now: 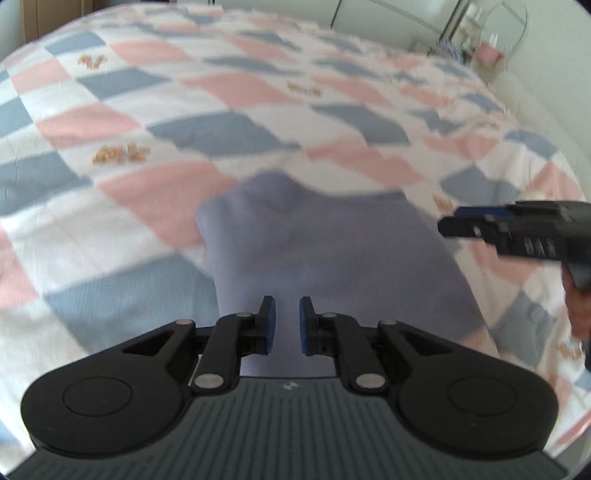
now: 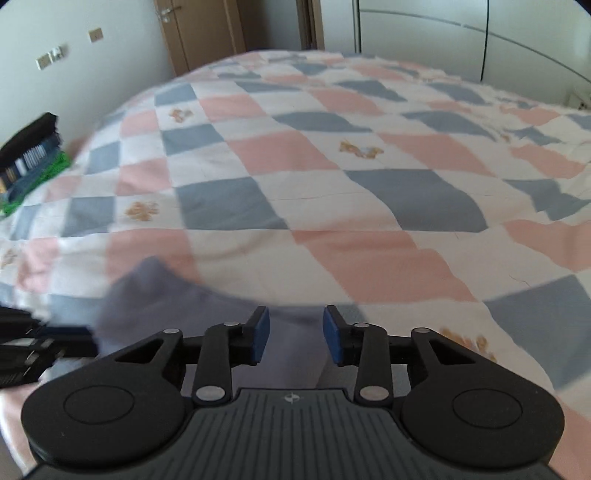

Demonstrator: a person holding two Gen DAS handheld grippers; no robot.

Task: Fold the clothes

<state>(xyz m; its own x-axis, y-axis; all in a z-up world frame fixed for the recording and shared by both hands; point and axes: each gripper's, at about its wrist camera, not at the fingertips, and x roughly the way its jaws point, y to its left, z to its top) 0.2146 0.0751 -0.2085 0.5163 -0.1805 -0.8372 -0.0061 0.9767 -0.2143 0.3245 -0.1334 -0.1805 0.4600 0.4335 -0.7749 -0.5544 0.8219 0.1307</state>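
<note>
A folded lavender garment point(image 1: 325, 254) lies on the checked bedspread point(image 1: 155, 122). My left gripper point(image 1: 287, 325) hovers over its near end, jaws open with a narrow gap and nothing between them. My right gripper point(image 2: 295, 334) is open and empty above the garment's right part point(image 2: 162, 295). The right gripper also shows at the right edge of the left wrist view point(image 1: 517, 229). The left gripper shows as a dark blur at the left edge of the right wrist view point(image 2: 22, 354).
A stack of folded dark, blue and green clothes point(image 2: 29, 158) sits at the bed's far left edge. The pink, blue and white bedspread point(image 2: 332, 166) stretches ahead. A wooden door point(image 2: 207, 33) and white wardrobe point(image 2: 443, 37) stand beyond the bed.
</note>
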